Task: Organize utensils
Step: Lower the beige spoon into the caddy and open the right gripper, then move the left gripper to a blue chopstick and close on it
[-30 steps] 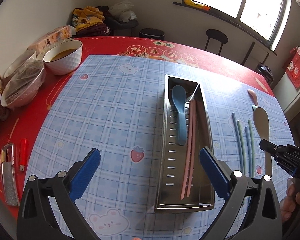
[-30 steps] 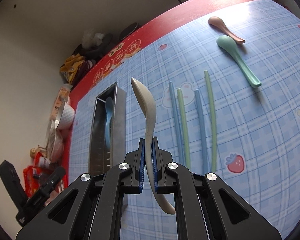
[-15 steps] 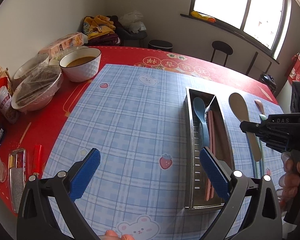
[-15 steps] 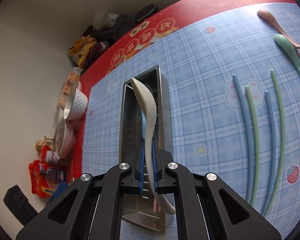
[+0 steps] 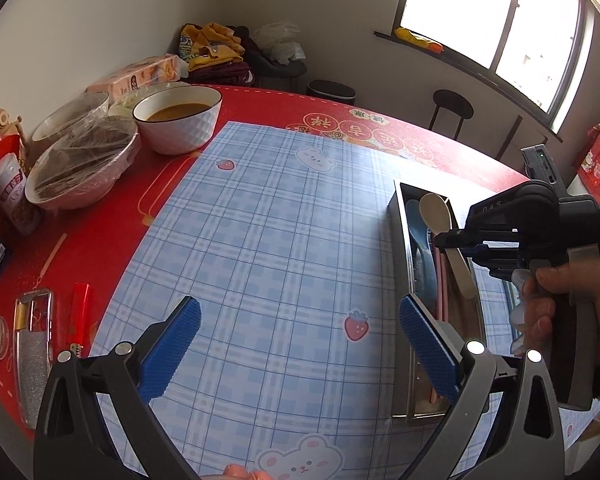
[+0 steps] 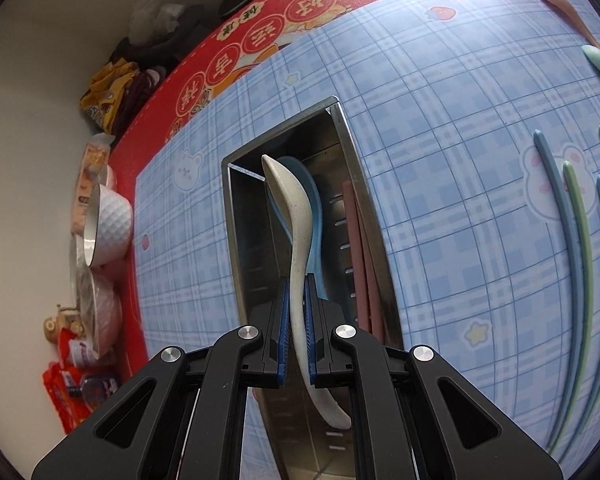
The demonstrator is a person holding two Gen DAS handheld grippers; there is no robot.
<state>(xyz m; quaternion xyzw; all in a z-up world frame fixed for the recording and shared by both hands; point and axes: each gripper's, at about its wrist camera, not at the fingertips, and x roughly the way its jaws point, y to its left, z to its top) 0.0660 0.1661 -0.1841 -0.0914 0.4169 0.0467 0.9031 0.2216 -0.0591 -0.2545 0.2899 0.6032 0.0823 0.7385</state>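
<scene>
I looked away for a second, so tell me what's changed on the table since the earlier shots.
The right claw, shut on the cream spoon, carried it from above the loose chopsticks leftward to over the metal tray, above the blue spoon. Nothing was released. The left claw stayed open and empty, drifting left. The pink chopsticks, blue spoon and loose utensils kept their places.
</scene>
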